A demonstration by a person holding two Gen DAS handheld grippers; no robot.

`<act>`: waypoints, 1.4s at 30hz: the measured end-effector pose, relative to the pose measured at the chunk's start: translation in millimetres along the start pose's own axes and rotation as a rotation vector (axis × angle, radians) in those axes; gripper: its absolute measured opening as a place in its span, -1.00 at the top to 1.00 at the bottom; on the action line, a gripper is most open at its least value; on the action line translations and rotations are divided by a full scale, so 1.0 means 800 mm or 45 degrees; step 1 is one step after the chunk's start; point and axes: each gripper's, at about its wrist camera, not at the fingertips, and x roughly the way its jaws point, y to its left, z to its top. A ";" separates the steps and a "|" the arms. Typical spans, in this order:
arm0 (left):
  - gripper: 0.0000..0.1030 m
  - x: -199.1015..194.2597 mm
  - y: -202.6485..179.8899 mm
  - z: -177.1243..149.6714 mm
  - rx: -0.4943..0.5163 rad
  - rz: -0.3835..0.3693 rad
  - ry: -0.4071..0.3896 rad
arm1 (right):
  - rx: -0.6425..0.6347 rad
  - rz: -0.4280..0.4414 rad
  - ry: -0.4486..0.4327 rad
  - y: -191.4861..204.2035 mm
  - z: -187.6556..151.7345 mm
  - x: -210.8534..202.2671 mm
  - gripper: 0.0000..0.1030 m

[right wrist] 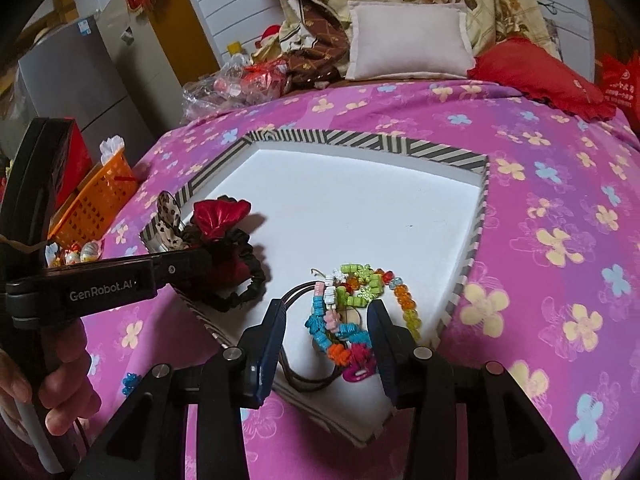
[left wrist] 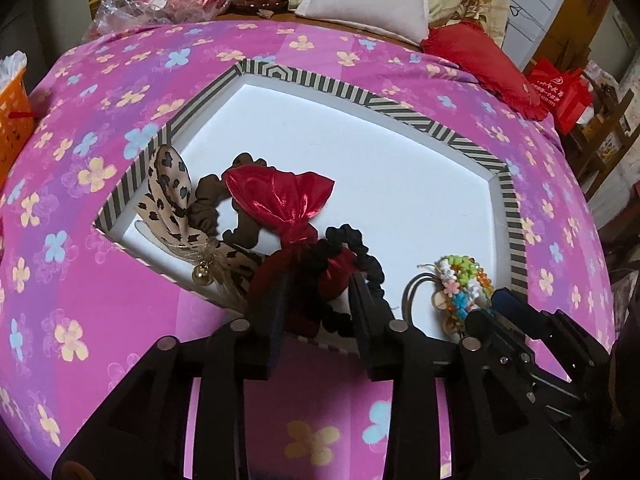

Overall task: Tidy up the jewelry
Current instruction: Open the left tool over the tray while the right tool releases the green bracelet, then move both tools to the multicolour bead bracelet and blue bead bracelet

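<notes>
A striped-rim white tray (left wrist: 400, 116) lies on the pink flowered bedspread; it also shows in the right wrist view (right wrist: 360, 142). Hair accessories sit in its near left corner: a leopard bow (left wrist: 172, 196), a brown scrunchie (left wrist: 212, 196), a red bow (left wrist: 280, 200) and a black scrunchie (left wrist: 360, 252). My left gripper (left wrist: 320, 300) is open around the dark red and black pieces there. A heap of colourful bead bracelets (right wrist: 352, 308) lies near the front rim. My right gripper (right wrist: 328, 320) is open, its fingers on either side of the bracelets, and appears in the left wrist view (left wrist: 492, 308).
An orange basket (right wrist: 96, 200) stands left of the bed. A white pillow (right wrist: 408, 40), a red cushion (right wrist: 532, 76) and plastic bags (right wrist: 224, 88) lie at the far end. A blue bead piece (right wrist: 130, 384) lies on the bedspread.
</notes>
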 end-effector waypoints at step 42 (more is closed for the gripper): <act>0.18 -0.128 0.084 -0.181 -0.075 0.181 -0.118 | -0.153 -0.006 0.087 0.120 -0.119 -0.071 0.09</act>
